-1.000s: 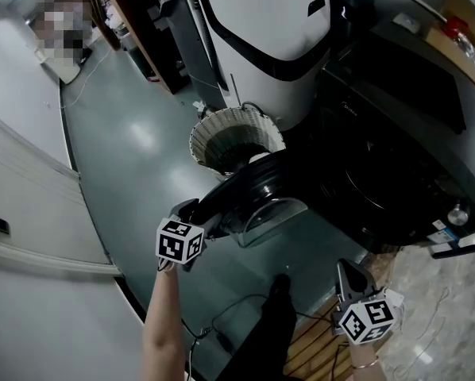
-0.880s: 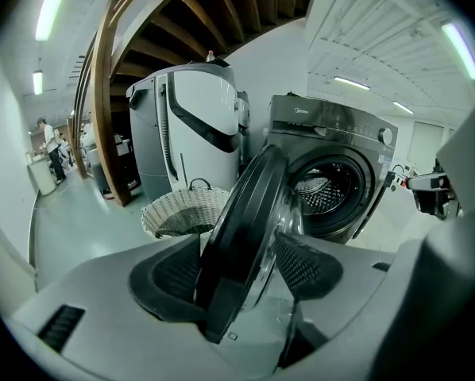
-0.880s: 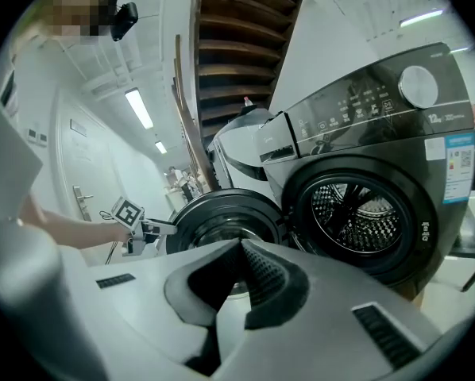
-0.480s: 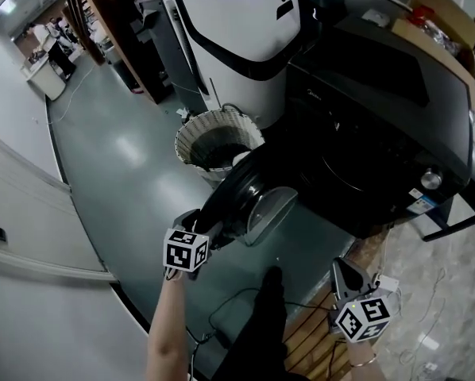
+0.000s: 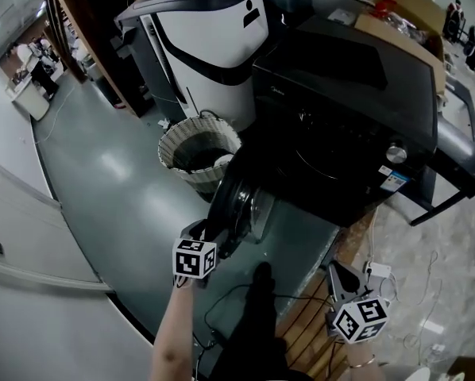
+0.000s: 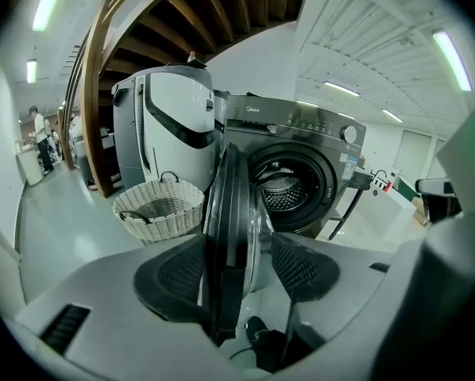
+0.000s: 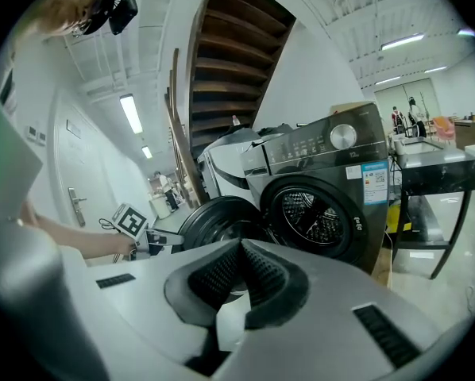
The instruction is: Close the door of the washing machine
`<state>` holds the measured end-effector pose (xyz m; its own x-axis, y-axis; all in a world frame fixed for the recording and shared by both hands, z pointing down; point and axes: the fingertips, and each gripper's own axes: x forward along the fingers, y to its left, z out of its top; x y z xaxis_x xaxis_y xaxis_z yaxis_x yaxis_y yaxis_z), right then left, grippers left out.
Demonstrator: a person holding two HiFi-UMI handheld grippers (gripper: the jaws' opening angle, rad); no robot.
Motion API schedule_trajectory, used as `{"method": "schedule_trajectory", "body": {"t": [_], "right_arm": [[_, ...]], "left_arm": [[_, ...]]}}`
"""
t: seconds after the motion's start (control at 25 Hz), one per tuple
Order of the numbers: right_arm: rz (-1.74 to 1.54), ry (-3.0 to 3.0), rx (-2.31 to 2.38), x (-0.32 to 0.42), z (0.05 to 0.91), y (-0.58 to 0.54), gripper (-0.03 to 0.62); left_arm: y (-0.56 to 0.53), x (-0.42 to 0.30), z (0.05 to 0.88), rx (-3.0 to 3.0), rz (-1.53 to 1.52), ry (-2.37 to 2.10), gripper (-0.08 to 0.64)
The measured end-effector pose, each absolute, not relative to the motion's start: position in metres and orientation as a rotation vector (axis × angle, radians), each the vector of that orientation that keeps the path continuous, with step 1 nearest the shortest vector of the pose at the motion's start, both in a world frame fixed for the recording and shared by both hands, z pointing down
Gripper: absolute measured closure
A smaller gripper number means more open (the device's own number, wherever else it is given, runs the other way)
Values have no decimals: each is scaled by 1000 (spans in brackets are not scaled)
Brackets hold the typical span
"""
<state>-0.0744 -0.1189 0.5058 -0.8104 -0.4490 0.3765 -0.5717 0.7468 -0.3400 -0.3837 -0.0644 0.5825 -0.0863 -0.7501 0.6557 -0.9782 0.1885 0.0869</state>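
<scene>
The black front-loading washing machine (image 5: pixel 341 133) stands at the right with its round drum opening (image 6: pixel 289 189) uncovered. Its door (image 5: pixel 233 201) hangs part-way open, edge-on to me. My left gripper (image 5: pixel 214 240) is at the door's free edge. In the left gripper view the door rim (image 6: pixel 225 213) runs between the wide-set jaws, whose pads have just been closing. The left pad (image 6: pixel 174 272) lies against the rim; I see no firm clamp. My right gripper (image 5: pixel 335 272) hangs low at the right, away from the door, its tips (image 7: pixel 239 248) meeting on nothing.
A wicker basket (image 5: pixel 199 151) stands on the floor just left of the door's hinge side. Behind it is a white-and-black appliance (image 5: pixel 214 38). A cable (image 5: pixel 229 308) and wooden slats (image 5: pixel 301 332) lie by my foot. A black table (image 5: pixel 460 157) flanks the machine.
The door has swung from wide open towards the machine, now seen edge-on. My left gripper went with it, to the right. The right gripper kept its spot low at the right.
</scene>
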Motion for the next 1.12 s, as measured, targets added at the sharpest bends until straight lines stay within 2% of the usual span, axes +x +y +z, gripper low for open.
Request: {"method": "schedule_trajectory", "body": {"t": [1.12], "right_arm": [[676,-2601,1160,52,489,-89,586]], "left_arm": [[-127,-197,579,1822,354,-1690,285]]}}
